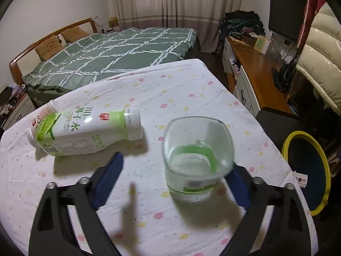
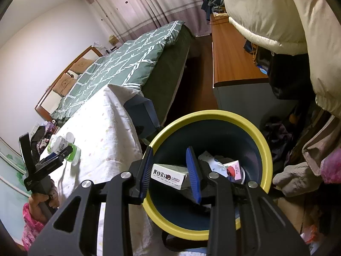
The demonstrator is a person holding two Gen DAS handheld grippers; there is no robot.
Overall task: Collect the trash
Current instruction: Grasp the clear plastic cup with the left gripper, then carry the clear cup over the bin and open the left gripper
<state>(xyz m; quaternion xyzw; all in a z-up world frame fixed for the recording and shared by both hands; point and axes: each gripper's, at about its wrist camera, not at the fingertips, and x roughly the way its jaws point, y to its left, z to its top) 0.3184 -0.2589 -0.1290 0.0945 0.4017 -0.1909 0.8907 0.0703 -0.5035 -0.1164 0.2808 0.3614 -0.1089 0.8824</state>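
We see the clear plastic cup (image 1: 197, 155) upright near the counter's (image 1: 191, 81) right edge, between the left claw's (image 1: 174, 178) spread, non-gripping pads. The coconut-water bottle (image 1: 85, 132) lies on its side to the left, cap pointing right — bare cloth beyond it. Our right claw (image 2: 171, 176) clamps a small white carton (image 2: 168, 176) over the yellow-rimmed bin (image 2: 264, 147), long axis crosswise.

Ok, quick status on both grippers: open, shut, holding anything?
Left gripper: open around the clear plastic cup; only one pad looks to be touching, not gripped.
Right gripper: shut on a small white box, over the yellow-rimmed bin.
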